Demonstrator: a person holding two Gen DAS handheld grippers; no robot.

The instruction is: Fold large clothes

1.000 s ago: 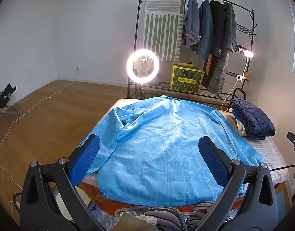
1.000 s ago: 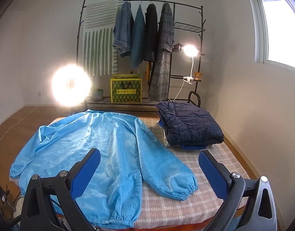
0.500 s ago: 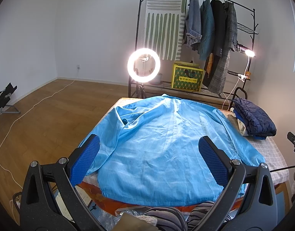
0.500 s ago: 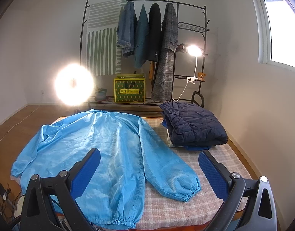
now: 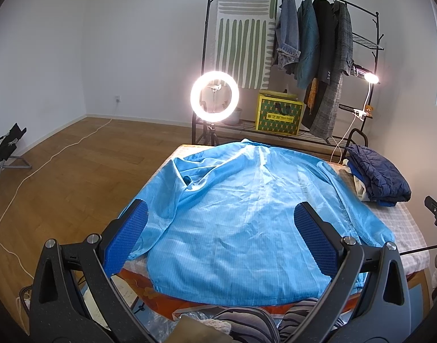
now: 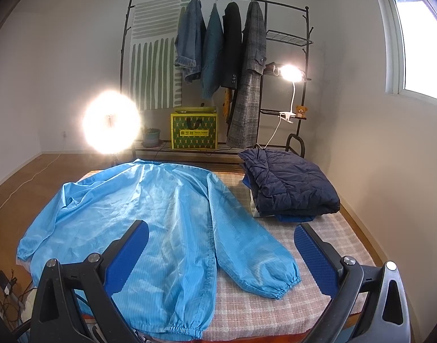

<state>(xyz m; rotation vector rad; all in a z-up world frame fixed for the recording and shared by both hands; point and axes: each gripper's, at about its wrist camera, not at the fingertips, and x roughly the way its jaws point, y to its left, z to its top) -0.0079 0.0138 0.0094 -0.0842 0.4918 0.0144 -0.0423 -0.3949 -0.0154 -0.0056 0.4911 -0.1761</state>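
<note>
A large light-blue coat (image 5: pixel 247 214) lies spread flat, back up, on a checked table (image 6: pixel 318 257), collar at the far end. Its right sleeve (image 6: pixel 247 245) runs toward the near edge and ends in an elastic cuff; the left sleeve (image 5: pixel 150 223) droops over the table's left edge. My left gripper (image 5: pixel 221 240) hovers open above the coat's near hem, holding nothing. My right gripper (image 6: pixel 221 254) is open too, above the right sleeve and the checked cloth, apart from both.
A folded navy quilted jacket (image 6: pixel 290 188) tops a small pile at the table's far right. Behind stand a clothes rack (image 6: pixel 218 57) with hanging coats, a yellow-green box (image 6: pixel 194 131), a lit ring light (image 5: pixel 214 96) and a clip lamp (image 6: pixel 290 73). Wooden floor with cables lies left.
Both views have crept slightly, the scene shifting a little; the coat lies as before and both grippers stay open.
</note>
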